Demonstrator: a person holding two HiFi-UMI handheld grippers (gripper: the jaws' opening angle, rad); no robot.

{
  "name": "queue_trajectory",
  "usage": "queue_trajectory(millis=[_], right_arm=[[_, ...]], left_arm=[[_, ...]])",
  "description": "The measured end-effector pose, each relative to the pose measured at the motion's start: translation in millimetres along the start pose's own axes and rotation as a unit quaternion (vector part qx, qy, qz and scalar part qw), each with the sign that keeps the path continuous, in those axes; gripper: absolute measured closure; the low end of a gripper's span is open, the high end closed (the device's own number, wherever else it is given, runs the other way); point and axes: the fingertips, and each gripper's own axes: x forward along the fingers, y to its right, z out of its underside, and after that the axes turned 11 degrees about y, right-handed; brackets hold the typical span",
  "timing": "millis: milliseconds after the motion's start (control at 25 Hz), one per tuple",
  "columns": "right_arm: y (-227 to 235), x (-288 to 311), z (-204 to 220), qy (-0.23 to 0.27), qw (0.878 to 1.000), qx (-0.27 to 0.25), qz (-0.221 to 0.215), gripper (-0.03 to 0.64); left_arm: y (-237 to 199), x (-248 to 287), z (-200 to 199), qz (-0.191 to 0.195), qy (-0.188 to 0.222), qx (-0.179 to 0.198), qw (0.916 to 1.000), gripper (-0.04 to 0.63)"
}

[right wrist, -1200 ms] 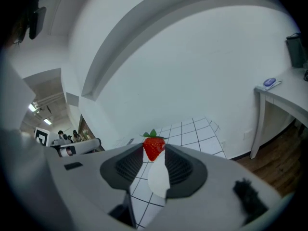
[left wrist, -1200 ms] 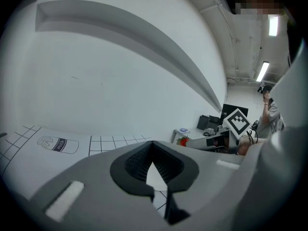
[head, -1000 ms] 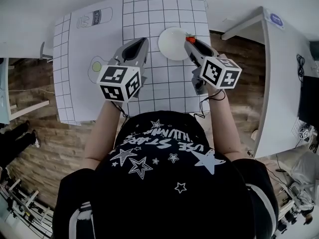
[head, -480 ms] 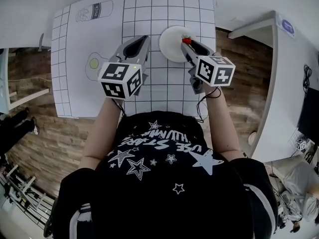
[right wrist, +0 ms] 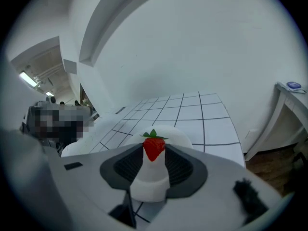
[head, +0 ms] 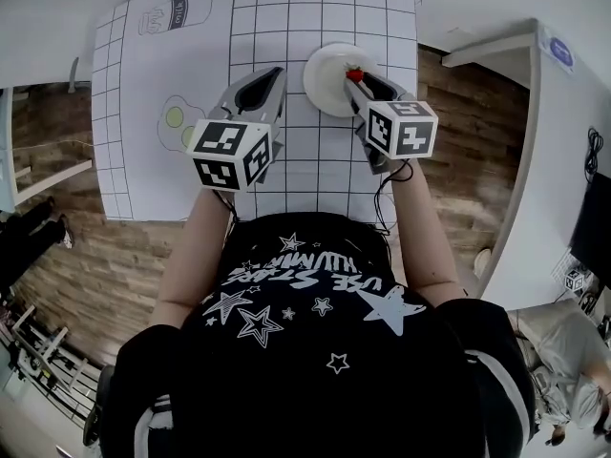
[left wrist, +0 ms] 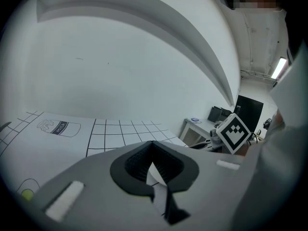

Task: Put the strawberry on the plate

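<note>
One strawberry [right wrist: 154,147], red with its green leaves upward, is pinched between the jaws of the right gripper [right wrist: 154,154], which close on its sides. It sits over the right edge of the one white plate [head: 323,76]; whether it touches cannot be told. The plate stands on a white gridded mat [head: 305,8] bearing one milk bottle drawing [head: 172,15] and one fried egg drawing [head: 175,122]. The left gripper [head: 271,76], beside the plate, has its jaws together on nothing
</note>
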Motion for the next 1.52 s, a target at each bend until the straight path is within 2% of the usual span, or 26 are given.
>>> queue_trajectory(millis=[640, 1080, 1360, 1520], right_arm=[[-7, 18, 18, -0.056, 0.997, -0.045, 0.006, 0.466], [-7, 15, 20, -0.069, 0.996, -0.053, 0.026, 0.465], [-5, 1, 25, -0.076, 0.994, -0.055, 0.057, 0.457], [-11, -11, 24, -0.064, 0.994, -0.057, 0.065, 0.457]], left_arm=[[-8, -16, 13, -0.012, -0.002, -0.015, 0.9998, 0.586], [-9, -32, 6, -0.013, 0.013, -0.012, 0.9998, 0.586], [-11, -48, 5, -0.015, 0.026, -0.018, 0.9994, 0.586], [-5, -61, 7, -0.007, 0.031, -0.019, 0.9993, 0.586]])
